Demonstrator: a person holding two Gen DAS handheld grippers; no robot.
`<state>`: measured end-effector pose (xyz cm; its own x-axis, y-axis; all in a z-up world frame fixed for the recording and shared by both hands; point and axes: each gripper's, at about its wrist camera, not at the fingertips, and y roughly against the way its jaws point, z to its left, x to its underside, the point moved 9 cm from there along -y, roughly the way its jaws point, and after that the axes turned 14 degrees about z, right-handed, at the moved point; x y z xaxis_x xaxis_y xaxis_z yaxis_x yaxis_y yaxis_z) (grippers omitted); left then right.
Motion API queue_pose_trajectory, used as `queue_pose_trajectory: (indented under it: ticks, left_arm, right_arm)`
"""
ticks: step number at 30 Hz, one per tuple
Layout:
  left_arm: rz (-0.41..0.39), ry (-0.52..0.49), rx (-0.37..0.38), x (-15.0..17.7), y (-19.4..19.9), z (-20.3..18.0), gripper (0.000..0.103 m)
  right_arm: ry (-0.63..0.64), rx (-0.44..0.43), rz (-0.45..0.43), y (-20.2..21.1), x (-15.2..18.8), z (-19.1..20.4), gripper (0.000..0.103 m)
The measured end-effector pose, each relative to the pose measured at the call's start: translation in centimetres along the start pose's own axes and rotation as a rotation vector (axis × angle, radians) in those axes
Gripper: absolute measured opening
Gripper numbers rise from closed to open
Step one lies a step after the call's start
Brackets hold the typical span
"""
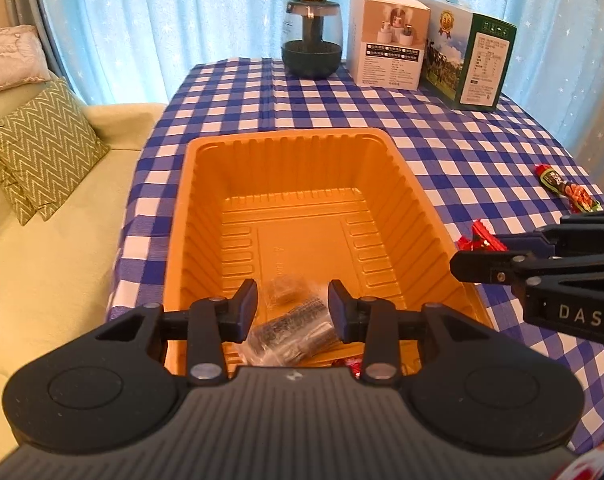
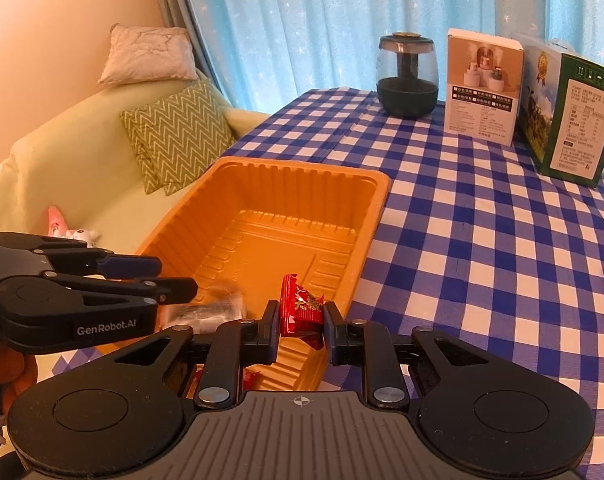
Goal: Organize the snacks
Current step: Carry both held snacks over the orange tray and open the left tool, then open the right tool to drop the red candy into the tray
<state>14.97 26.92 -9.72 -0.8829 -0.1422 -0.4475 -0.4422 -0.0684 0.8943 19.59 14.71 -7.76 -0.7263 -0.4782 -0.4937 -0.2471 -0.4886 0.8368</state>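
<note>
Small red foil-wrapped candy (image 2: 303, 312) clamped in right hand-held gripper (image 2: 302, 330) over near end of orange ribbed plastic tray (image 2: 375, 200) on desk. Judged light, crinkly, slippery; best pinched mid-body. Left hand-held gripper (image 1: 293, 312) released above clear-wrapped dark snack (image 1: 290, 328).

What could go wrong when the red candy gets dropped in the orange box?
The right gripper pinches the red candy right above the orange tray's near edge, so it might fall outside onto the checkered cloth. The open left gripper hangs close by over the clear packet, so the two could bump.
</note>
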Motion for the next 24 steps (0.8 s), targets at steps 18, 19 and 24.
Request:
queue_pose_trajectory:
  ticks: [18,19,24]
  left_arm:
    - [-0.008,0.037,-0.033,1.5,1.4,2.2,0.036]
    - [-0.008,0.04,-0.033,1.6,1.5,2.2,0.036]
    - [-0.019,0.046,-0.036,1.8,2.1,2.2,0.037]
  right_arm:
    - [0.014,-0.091,-0.004,-0.5,-1.0,2.5,0.051]
    - [0.005,-0.096,-0.014,-0.3,-1.0,2.4,0.057]
    - [-0.021,-0.059,-0.025,0.4,-0.5,1.3,0.059]
